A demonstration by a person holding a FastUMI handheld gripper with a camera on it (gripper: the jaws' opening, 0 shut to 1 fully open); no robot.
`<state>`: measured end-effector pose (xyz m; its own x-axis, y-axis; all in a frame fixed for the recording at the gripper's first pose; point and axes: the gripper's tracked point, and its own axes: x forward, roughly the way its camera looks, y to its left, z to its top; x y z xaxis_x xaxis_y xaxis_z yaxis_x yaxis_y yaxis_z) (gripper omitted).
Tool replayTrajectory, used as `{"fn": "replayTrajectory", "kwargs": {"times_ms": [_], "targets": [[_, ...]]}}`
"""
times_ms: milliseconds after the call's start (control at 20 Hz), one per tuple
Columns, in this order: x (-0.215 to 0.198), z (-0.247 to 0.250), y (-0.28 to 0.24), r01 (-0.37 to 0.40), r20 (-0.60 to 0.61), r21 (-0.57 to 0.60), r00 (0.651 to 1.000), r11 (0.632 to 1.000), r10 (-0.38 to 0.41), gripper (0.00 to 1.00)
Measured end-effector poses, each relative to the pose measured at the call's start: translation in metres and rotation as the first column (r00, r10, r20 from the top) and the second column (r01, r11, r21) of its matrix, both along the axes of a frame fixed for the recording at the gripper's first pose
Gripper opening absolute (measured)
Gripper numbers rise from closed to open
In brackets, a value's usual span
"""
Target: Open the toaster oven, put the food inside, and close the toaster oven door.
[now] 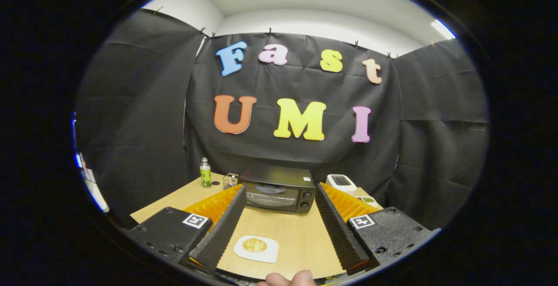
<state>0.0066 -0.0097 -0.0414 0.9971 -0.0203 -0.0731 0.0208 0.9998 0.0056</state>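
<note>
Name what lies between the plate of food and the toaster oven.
Gripper view: bare wooden table separates plate from toaster oven; gripper open, fingers flanking that stretch.

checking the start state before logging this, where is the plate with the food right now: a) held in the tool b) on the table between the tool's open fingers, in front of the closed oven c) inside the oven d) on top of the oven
b: the plate with the food lies on the table between the fingers of the open tool, untouched, and the oven beyond them has its door shut.
</note>
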Motion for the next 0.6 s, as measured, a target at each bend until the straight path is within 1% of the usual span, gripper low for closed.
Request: {"fn": "replayTrajectory", "kwargs": {"times_ms": [300,400,500,600], "targets": [[0.005,-0.01,-0.016,0.009,0.01,0.031,1.0,0.999,-0.009,1.0],[0.01,-0.017,-0.01,-0.005,0.017,0.041,1.0,0.999,0.004,1.0],[0.014,-0.028,-0.003,-0.035,0.004,0.047,0.999,0.998,0.034,1.0],[0.02,-0.028,-0.005,-0.039,0.012,0.057,0.999,0.998,0.038,1.0]]}}
